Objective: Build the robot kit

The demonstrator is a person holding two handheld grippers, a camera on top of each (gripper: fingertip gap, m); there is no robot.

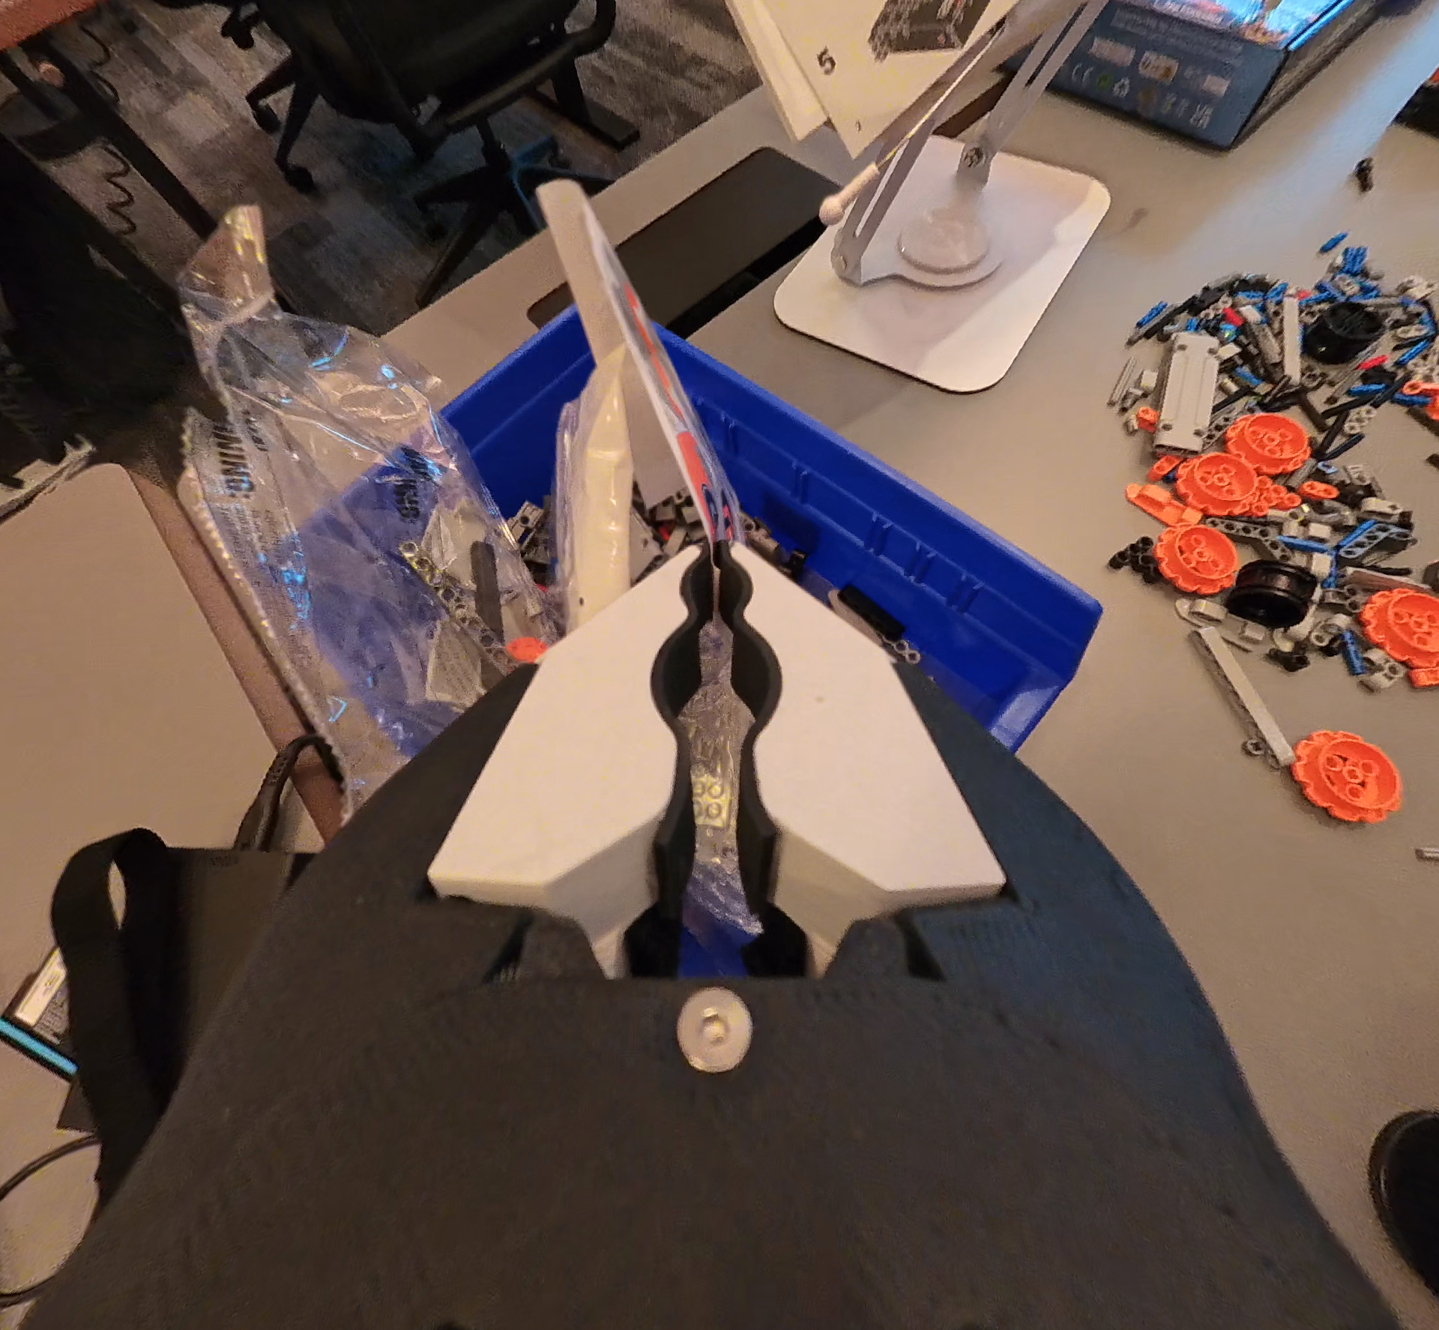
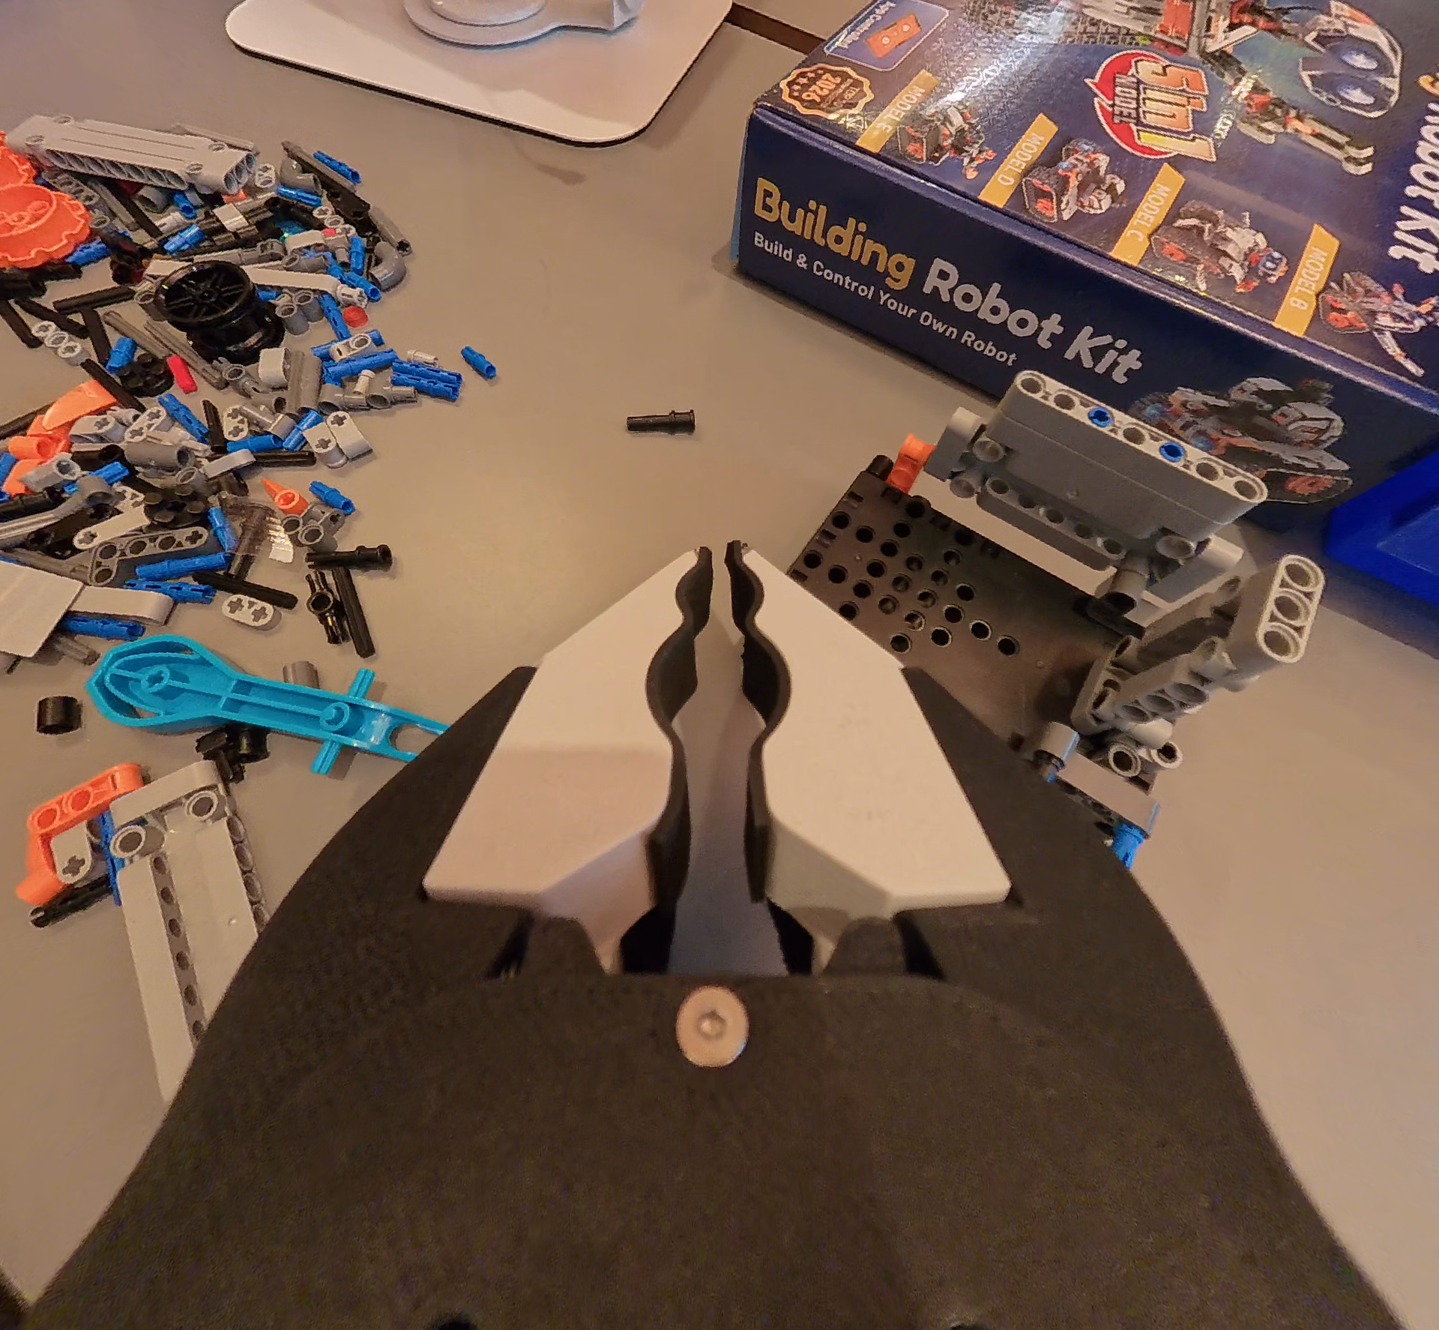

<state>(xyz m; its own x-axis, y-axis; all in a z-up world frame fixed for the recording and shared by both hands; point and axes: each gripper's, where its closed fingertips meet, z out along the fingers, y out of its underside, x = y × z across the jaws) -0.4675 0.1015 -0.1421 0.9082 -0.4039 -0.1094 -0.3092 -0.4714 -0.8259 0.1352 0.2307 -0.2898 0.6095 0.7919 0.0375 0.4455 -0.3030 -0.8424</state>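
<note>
left gripper [image 1: 715, 553] clamps thin white-red-blue sheet [image 1: 662, 389] over blue bin [image 1: 895, 514] | right gripper [image 2: 718, 553] nearly closed, empty, above tabletop [image 2: 584, 295]

Thin printed sheet [image 1: 670, 397], upright over blue bin [image 1: 895, 514]

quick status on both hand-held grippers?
Left hand-held gripper: closed on a flat sheet over the blue bin.
Right hand-held gripper: closed, holding nothing.
</note>
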